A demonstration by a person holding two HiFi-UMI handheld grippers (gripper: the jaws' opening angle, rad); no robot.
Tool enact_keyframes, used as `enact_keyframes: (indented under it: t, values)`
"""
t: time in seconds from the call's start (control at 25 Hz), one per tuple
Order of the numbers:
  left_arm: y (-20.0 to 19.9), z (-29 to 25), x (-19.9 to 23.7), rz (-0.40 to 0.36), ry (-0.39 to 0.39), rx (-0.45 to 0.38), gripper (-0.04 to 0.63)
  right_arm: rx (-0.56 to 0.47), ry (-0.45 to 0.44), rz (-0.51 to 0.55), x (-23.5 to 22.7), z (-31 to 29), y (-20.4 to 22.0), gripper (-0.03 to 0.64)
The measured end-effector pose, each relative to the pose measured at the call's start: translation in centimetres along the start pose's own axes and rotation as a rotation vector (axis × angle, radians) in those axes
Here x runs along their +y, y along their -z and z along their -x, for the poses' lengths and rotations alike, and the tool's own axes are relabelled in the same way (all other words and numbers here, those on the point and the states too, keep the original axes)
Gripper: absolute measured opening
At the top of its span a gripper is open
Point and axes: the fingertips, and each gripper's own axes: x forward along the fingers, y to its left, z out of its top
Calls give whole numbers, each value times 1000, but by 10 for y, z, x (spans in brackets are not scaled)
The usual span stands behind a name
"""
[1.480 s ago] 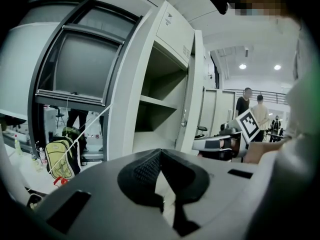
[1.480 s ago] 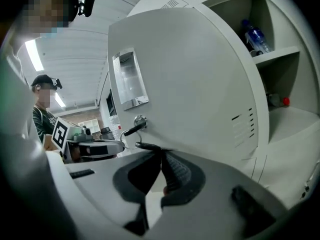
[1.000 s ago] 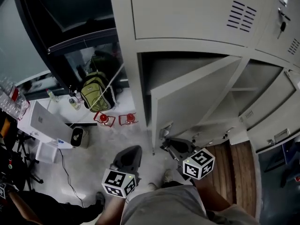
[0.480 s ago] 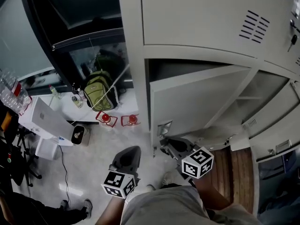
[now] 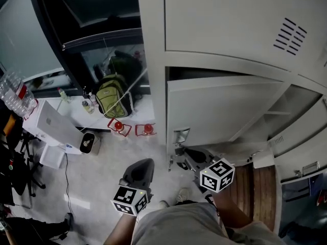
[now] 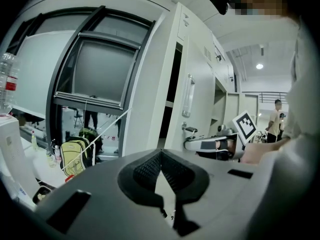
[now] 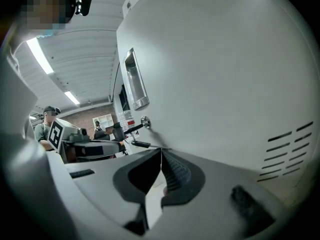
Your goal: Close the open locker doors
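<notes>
The grey locker bank (image 5: 219,29) is filling the upper right of the head view, and its lower left door (image 5: 225,111) is standing upright, long axis vertical, face turned toward the person. Its latch edge is pointing left and sitting just proud of the frame, with a dark gap showing above its top edge. A second door (image 5: 306,129) farther right is hanging wide open. On the floor (image 5: 102,167) to the left, well apart from the lockers, a green backpack (image 5: 113,96) is leaning and a white box (image 5: 56,126) is lying. The right tool (image 5: 180,153) is pointing at the door just below the recessed handle (image 5: 181,136), jaws pressed together on nothing; contact cannot be told. The left tool (image 5: 147,162) is hovering beside it, jaws likewise together and empty. A key (image 7: 137,126) is sticking out of the door.
</notes>
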Motion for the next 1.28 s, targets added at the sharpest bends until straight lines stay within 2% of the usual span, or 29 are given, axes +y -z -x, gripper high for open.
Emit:
enact_keyframes:
  t: [0.32, 1.28]
  values:
    - [0, -1, 11, 7, -37, -1, 14, 4, -18, 6, -8, -10, -5, 28]
    - [-7, -16, 20, 21, -65, -8, 14, 15, -45, 6, -22, -23, -11, 28]
